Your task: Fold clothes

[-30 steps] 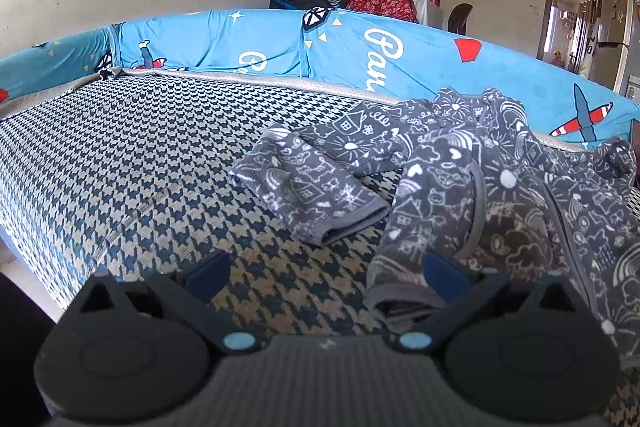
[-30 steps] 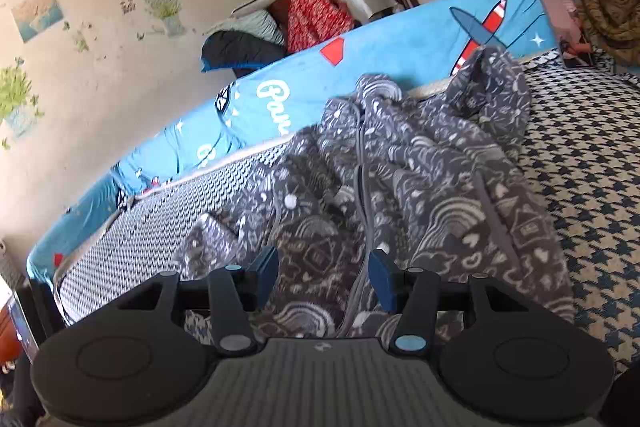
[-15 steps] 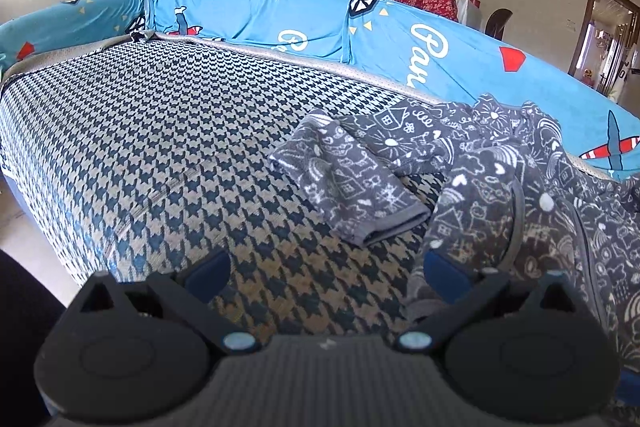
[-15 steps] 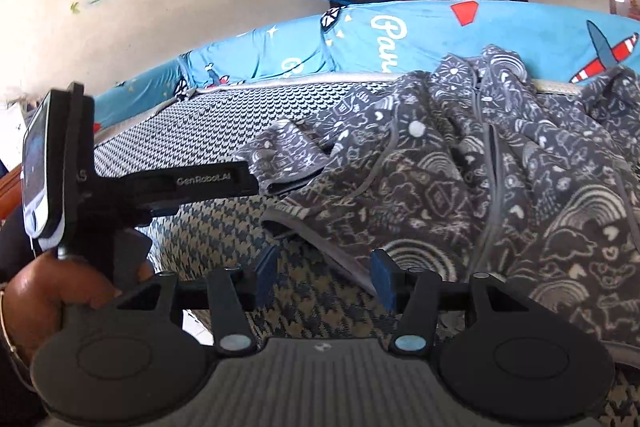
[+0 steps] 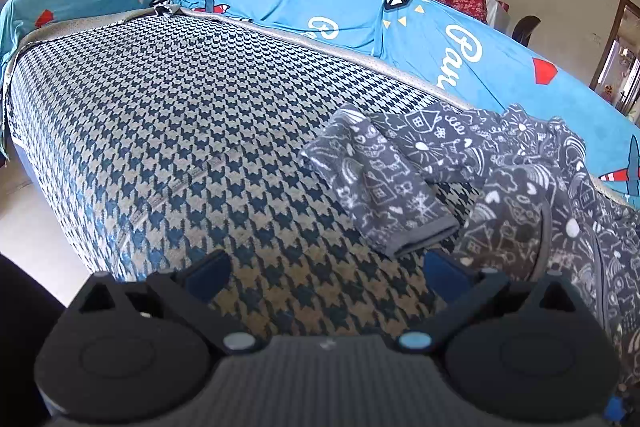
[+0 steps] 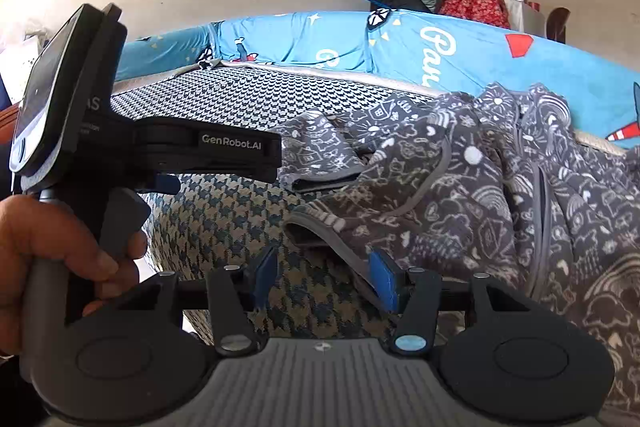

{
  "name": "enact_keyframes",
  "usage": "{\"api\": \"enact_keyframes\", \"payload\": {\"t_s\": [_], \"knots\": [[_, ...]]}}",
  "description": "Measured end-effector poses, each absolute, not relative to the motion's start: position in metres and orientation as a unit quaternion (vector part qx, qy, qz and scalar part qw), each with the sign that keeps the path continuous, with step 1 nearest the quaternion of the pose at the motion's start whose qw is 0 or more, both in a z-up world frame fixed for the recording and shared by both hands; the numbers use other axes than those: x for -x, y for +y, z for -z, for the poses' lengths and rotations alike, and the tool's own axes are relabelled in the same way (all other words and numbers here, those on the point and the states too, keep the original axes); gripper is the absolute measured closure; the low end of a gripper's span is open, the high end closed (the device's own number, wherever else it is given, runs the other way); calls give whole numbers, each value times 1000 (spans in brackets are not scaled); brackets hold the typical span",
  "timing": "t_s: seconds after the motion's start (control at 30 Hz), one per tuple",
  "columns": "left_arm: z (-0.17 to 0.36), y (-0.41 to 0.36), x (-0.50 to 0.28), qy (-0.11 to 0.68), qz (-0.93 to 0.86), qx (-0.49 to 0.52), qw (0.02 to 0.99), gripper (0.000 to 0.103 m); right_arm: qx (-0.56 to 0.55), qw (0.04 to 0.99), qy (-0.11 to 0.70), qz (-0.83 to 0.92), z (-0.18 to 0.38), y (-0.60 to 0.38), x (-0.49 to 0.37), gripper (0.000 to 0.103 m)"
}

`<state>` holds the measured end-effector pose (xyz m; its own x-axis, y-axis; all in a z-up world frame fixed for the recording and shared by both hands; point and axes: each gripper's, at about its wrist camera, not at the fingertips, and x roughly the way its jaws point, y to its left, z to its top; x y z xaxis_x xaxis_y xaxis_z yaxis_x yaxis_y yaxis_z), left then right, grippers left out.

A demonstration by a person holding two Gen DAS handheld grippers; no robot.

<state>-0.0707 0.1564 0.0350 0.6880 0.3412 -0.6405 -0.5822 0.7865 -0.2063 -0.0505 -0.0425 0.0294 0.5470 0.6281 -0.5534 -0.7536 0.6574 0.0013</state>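
Right gripper [image 6: 324, 277] at six o'clock, blue pads parted over houndstooth mattress [image 6: 248, 103], hem of grey doodle-print garment [image 6: 472, 187] just beside the right pad. Left gripper [image 6: 224, 151] at nine o'clock, gripped by a hand [image 6: 60, 247]. Blue printed sheet [image 6: 460, 47] at one o'clock.

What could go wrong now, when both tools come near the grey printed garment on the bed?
1. The grey garment lies crumpled, with a sleeve folded across. A grab at the hem could catch two layers.
2. The right tool is open just in front of the hem, and its pads might also pinch the houndstooth cover.
3. The left tool, also open, is close beside the right one; they might bump.
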Motion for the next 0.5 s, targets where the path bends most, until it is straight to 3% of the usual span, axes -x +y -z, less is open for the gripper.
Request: {"api": "enact_keyframes", "payload": {"t_s": [0.5], "knots": [[-33, 163, 73, 299, -266, 212, 891, 0, 201, 859, 254, -396, -9, 3, 30, 52]]}}
